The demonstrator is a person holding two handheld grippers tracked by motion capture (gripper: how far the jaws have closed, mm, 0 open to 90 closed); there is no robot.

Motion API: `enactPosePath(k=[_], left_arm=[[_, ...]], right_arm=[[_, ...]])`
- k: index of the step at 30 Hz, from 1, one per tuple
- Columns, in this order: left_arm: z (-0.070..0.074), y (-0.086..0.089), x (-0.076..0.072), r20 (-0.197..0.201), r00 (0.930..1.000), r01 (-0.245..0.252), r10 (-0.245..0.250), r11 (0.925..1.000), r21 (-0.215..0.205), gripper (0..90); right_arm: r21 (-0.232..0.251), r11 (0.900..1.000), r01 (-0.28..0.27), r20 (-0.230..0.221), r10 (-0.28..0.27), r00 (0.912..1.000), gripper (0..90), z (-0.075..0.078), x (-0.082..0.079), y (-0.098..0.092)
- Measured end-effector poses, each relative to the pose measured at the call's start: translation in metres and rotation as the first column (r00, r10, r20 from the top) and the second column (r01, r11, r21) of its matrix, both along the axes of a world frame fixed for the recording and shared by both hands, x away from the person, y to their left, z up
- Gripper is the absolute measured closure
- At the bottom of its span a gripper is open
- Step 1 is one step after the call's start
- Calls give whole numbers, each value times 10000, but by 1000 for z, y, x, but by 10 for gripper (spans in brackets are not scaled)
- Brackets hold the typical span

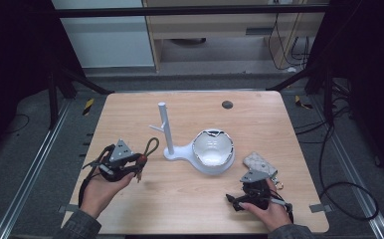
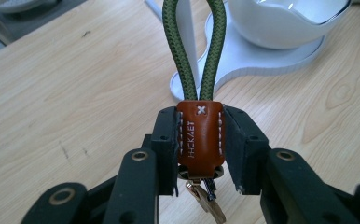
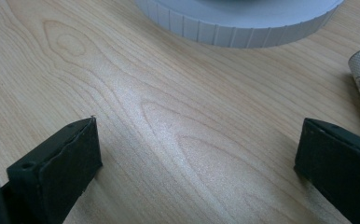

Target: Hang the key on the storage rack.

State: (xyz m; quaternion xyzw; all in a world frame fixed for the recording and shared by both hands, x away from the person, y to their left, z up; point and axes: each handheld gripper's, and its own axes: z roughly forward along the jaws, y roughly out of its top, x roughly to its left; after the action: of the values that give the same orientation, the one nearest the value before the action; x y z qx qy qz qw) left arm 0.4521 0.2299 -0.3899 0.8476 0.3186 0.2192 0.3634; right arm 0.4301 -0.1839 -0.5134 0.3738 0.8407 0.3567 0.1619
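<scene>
Brown leather tab of the keyring [image 2: 199,137] sits clamped between the left claw [image 2: 200,140] jaws, green loop pointing ahead; right claw [image 3: 197,163] gapes empty.

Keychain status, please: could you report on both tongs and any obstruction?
Left tongs shut on keychain. Right tongs open. White stand ahead, unobstructed.

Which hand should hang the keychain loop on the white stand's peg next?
Left. The left gripper is already shut on the keychain, its green loop pointing at the white stand. The right gripper is open with nothing between its jaws, near the table's front edge.
</scene>
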Motion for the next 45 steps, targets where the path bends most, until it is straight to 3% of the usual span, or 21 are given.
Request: enactPosePath(k=[17,22,45], left_arm=[[15,-11,-5,428,9991,-26,43,9992,-407,662],[18,-14,-6,541,9985,35,-15,9993,-362,662],[31,-23,-13,1135,9933,-69,205,9929,-1187,662]], right_arm=[[-9,10000,26,15,-26,10000,3,0,0,0],[1,10000,41,-7,-41,10000,3,0,0,0],[2,10000,81,-2,-81,10000,3,0,-1,0]])
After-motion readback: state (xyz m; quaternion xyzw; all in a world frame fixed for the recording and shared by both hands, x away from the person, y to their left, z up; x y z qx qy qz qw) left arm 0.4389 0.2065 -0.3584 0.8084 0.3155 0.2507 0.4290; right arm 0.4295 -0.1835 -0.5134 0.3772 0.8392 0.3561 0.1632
